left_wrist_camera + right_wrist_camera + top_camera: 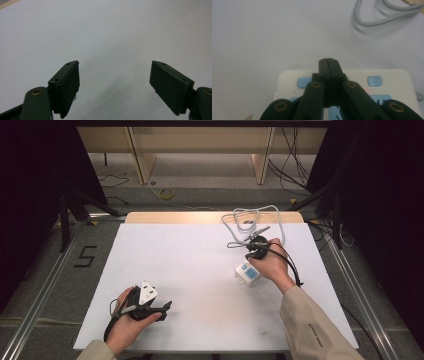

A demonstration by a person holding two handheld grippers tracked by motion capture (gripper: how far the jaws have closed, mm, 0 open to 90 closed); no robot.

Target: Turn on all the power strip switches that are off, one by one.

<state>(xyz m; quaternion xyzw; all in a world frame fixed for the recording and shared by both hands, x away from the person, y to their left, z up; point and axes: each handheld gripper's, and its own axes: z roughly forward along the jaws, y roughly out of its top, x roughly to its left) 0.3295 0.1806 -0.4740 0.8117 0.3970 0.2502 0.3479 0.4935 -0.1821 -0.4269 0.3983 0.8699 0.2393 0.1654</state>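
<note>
Nearest, at the table's near-left, the left gripper [159,309] rests low over the bare white table [200,270], its jaws spread wide in its own view with nothing between them.

Further in, on the right side, the right gripper [329,62] has its jaws pressed together, empty, their tips directly above the white power strip [289,80]. Whether they touch its face I cannot tell. The strip lies immediately under and just ahead of this gripper; in the right gripper view its long axis runs crosswise to the jaws, and two blue buttons sit either side of them, with a small red light near the right one. The right hand [275,265] is by far the nearer to the strip; the left is well apart. Any press on a button looks like the right gripper's job.

Farthest, the strip's grey cable [250,220] lies in loose loops near the table's far edge.

Counted: one power strip, one cable, two grippers.
</note>
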